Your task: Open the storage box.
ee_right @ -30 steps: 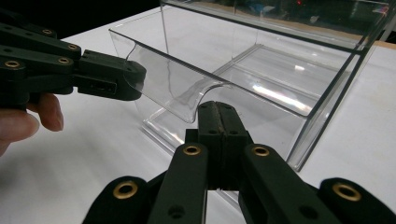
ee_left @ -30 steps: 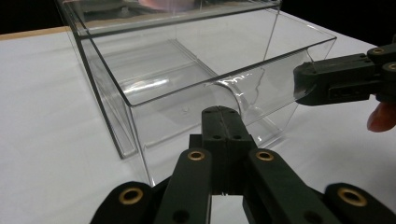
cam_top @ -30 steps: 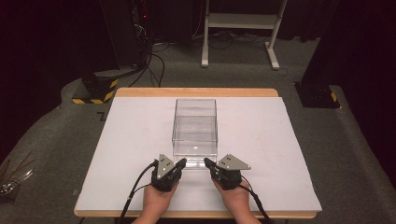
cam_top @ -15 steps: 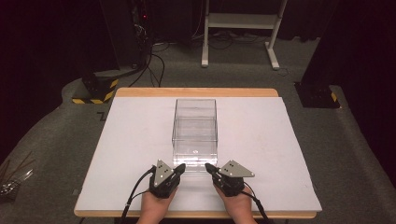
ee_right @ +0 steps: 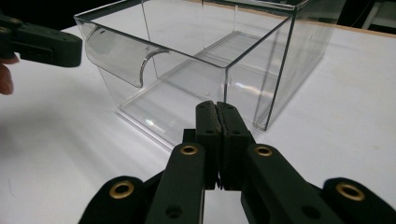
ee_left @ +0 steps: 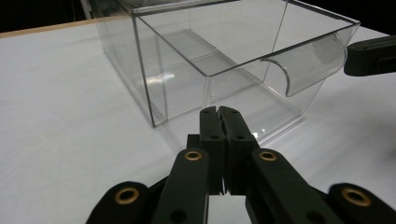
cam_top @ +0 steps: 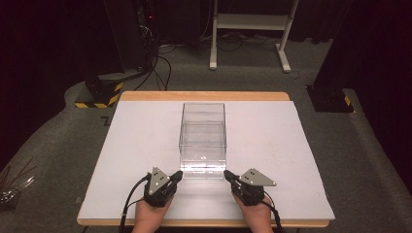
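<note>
A clear plastic box [cam_top: 203, 141] stands open-topped in the middle of the white table [cam_top: 136, 145], its near face carrying a curved clear lip [ee_left: 303, 65]. My left gripper [cam_top: 178, 174] lies just off the box's near left corner, jaws shut on nothing. Off the near right corner sits my right gripper [cam_top: 227, 173], likewise shut and empty. In the left gripper view the shut left gripper [ee_left: 219, 110] points at the box [ee_left: 187, 60], with the right gripper's tip [ee_left: 371, 56] beyond. The right gripper view has the right gripper [ee_right: 216, 105] facing the box [ee_right: 243, 51], the left gripper [ee_right: 44, 45] to its left.
The table's wooden far edge [cam_top: 204, 96] runs behind the box. On the floor beyond are a black-and-yellow base [cam_top: 99, 94], cables [cam_top: 160, 63], a white stand [cam_top: 248, 29] and a dark base [cam_top: 330, 99] at right. Thin rods [cam_top: 12, 182] lie on the floor at left.
Both hands have drawn back toward the near table edge and slightly apart, so the shut jaw tips now sit off the box's near corners instead of at its front face.
</note>
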`<state>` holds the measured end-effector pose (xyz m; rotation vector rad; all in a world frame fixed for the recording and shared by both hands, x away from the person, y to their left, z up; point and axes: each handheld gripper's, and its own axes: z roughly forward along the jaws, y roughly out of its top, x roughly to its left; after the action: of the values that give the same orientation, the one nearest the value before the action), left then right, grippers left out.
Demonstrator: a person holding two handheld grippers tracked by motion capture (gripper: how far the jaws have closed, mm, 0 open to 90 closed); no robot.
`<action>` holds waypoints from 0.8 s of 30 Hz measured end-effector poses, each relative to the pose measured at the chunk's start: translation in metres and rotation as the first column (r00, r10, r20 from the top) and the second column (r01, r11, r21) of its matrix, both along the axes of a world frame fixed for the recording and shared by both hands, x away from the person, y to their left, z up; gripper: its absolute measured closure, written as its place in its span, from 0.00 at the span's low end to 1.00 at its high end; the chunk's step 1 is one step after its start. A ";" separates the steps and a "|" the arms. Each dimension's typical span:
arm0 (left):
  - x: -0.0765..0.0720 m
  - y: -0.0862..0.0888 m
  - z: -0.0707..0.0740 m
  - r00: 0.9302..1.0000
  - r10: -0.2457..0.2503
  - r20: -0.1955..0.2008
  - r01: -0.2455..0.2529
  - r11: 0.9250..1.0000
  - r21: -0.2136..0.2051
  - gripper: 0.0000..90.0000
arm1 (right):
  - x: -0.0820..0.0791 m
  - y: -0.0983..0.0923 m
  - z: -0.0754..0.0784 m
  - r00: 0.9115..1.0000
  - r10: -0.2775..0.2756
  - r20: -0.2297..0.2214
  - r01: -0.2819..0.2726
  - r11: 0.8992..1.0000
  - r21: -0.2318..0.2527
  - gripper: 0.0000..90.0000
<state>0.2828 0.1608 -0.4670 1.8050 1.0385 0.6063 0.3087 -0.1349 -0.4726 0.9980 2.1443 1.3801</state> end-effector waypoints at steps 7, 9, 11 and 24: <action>0.005 0.015 -0.001 0.999 0.048 -0.006 -0.048 0.999 -0.010 0.98 | 0.000 -0.003 0.001 1.000 -0.004 -0.002 0.004 1.000 -0.002 0.98; 0.009 0.018 -0.003 0.998 0.064 -0.008 -0.064 0.998 -0.011 0.97 | 0.001 -0.006 0.002 1.000 -0.013 0.002 0.013 1.000 -0.001 0.97; 0.015 0.021 -0.005 0.996 0.088 -0.011 -0.088 0.996 -0.017 0.95 | 0.002 -0.008 0.003 1.000 -0.029 0.003 0.029 1.000 -0.001 0.96; 0.066 0.012 -0.016 0.982 0.175 -0.073 -0.177 0.984 -0.020 0.66 | 0.052 0.001 0.005 0.980 -0.200 -0.013 0.199 0.978 -0.068 0.62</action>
<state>0.3489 0.1732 -0.4828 1.7342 1.2583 0.6351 0.3603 -0.1337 -0.4676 1.1694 2.0261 1.2018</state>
